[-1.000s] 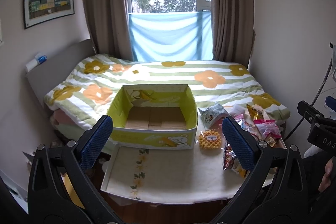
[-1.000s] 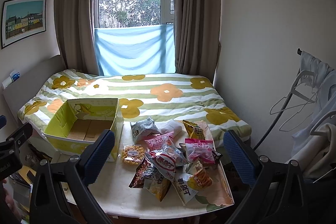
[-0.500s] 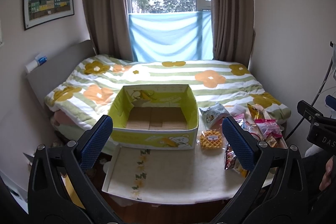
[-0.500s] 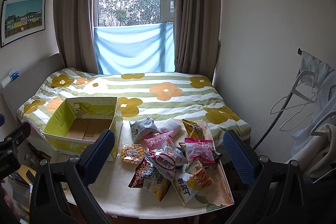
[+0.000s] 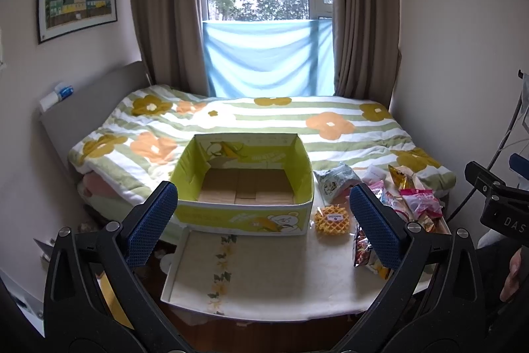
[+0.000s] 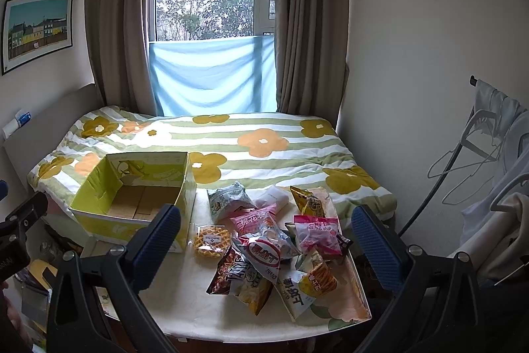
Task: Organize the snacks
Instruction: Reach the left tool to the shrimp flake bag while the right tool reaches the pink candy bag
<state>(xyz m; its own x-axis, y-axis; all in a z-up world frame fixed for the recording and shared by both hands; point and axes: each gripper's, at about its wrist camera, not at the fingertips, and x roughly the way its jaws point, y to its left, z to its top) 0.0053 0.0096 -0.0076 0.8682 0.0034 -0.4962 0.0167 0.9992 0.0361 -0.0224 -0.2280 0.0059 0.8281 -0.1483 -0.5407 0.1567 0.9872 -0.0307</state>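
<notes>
The bed (image 5: 264, 121) fills the room at twelve o'clock, and the desk (image 5: 264, 270) is pushed against its foot, so everything stays within reach of someone standing at six. On the desk the box (image 5: 244, 184) sits at eleven o'clock in the right wrist view, its top open and its cardboard floor bare, likely placed to take the packets. The snacks (image 6: 281, 247) lie heaped at the desk's right end, just beside the box, overlapping one another. A waffle (image 6: 211, 240) lies apart from the heap, nearest the box. The left hand-held gripper (image 5: 264, 220) hangs above the desk, jaws spread wide and holding nothing; the right hand-held gripper (image 6: 264, 240) likewise, over the heap, probably for a first pick.
</notes>
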